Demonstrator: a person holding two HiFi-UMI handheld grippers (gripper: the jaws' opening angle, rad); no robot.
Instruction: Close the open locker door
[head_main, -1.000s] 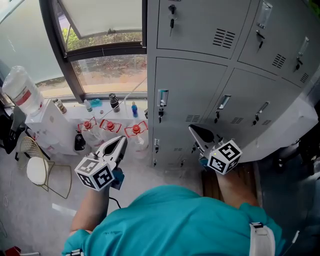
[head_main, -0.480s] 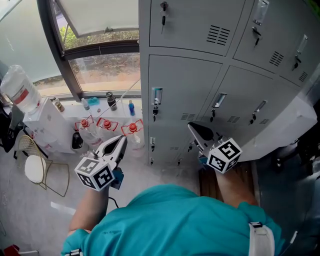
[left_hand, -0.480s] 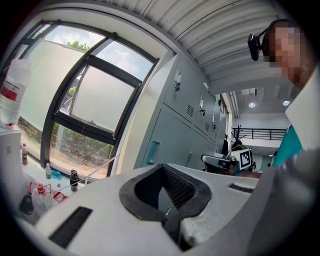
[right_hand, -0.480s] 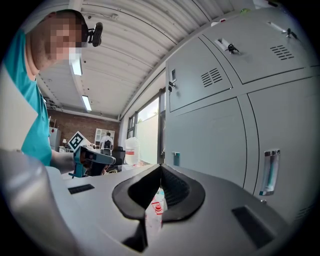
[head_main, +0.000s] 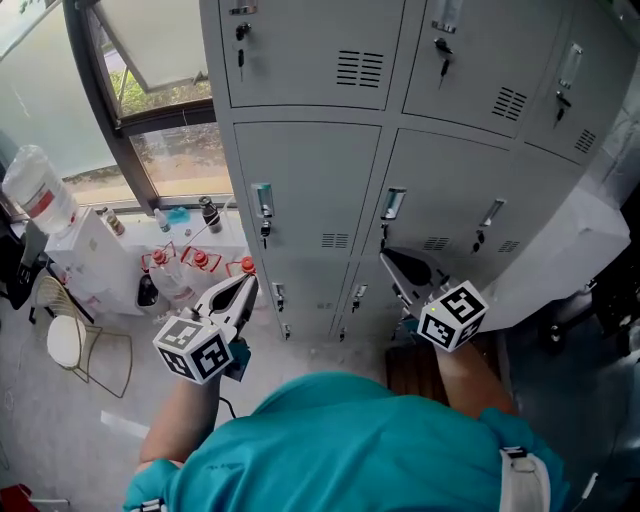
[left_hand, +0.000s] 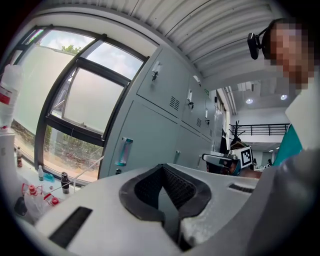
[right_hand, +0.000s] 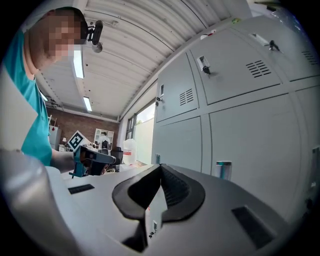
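While facing the lockers (head_main: 310, 180), hold the left hand-held gripper (head_main: 243, 286) and the right hand-held gripper (head_main: 385, 258) level, both short of the grey fronts. Show each pair of jaws pressed together, with nothing between. Find what looks like the open door (head_main: 575, 255) swung out just right of the right hand-held gripper, untouched. Spot red-capped bottles (head_main: 200, 260) under the window (head_main: 170, 150), left of the left hand-held gripper.
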